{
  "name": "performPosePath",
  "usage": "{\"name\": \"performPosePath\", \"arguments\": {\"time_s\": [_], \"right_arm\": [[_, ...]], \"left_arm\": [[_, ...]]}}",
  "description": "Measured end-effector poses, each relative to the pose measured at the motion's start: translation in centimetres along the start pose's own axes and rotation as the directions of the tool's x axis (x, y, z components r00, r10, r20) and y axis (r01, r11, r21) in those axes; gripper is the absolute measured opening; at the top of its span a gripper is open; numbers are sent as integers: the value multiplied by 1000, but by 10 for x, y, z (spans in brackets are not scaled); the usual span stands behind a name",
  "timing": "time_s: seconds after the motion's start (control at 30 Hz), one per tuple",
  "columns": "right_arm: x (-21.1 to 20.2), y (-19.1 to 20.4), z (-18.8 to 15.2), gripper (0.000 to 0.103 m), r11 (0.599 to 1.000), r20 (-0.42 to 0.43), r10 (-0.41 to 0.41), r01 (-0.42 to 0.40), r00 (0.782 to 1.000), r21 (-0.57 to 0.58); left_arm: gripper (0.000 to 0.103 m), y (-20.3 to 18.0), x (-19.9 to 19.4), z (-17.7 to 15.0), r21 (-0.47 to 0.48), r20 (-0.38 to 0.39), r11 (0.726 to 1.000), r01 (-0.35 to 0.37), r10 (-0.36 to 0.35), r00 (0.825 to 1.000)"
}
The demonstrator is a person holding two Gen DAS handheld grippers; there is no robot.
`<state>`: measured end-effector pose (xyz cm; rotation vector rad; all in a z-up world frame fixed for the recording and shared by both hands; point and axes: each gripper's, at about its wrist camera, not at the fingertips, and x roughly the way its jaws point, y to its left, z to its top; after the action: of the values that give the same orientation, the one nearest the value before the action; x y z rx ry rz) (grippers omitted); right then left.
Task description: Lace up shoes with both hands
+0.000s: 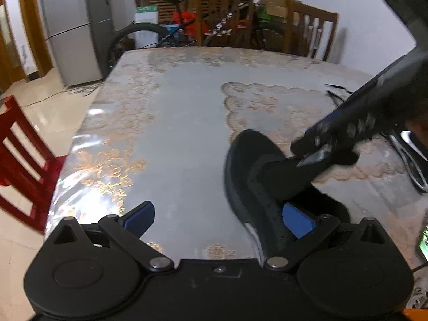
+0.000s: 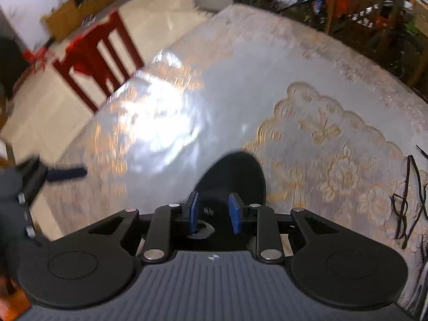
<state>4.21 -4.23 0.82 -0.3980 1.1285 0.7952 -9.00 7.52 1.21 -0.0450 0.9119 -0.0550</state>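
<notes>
A black shoe (image 1: 246, 171) lies on the lace-patterned table (image 1: 187, 112), toe pointing away from me. My left gripper (image 1: 219, 216) stands wide open; its right pad (image 1: 298, 219) is against the shoe's near side, and the left pad is over bare cloth. My right gripper (image 1: 307, 157) reaches in from the right over the shoe's tongue. In the right wrist view, the right gripper (image 2: 214, 212) has its blue pads partly apart above the dark shoe (image 2: 232, 174), and I see nothing pinched between them. A loose black lace (image 2: 406, 200) lies tangled on the table to the right. One blurred finger (image 2: 67, 174) of the left gripper shows at the left.
A second shoe (image 1: 412, 157) with a pale trim lies at the far right. A red chair (image 1: 18, 155) stands by the table's left edge. Wooden chairs (image 1: 307, 29), a bicycle (image 1: 165, 34) and a fridge (image 1: 72, 26) are beyond the far edge.
</notes>
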Motion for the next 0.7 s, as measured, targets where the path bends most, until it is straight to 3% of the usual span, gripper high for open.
{"name": "performPosePath", "arguments": {"time_s": [0.1,0.27,0.37,0.47,0.7], "right_arm": [[-1,2,-7,28,997,-37,-40,37,999,-70],[-23,3,8,28,1000,126,12,-9,992,-25],[-6,13,9,24,997,50,70,-68,996,-44],[9,24,-3,14,991,-59,64,-70,996,-117],[28,32,-16,13,960,-202,44,-98,978,-264]], "left_arm": [[103,-6,5,-3,19,-3,999,35,-35,999],[102,-12,21,-11,25,-44,999,20,-19,999],[103,-8,27,-14,3,-61,1000,-11,12,998],[103,-1,27,-16,-45,-67,999,-30,27,997],[103,4,24,-18,-124,-70,991,-40,32,997]]}}
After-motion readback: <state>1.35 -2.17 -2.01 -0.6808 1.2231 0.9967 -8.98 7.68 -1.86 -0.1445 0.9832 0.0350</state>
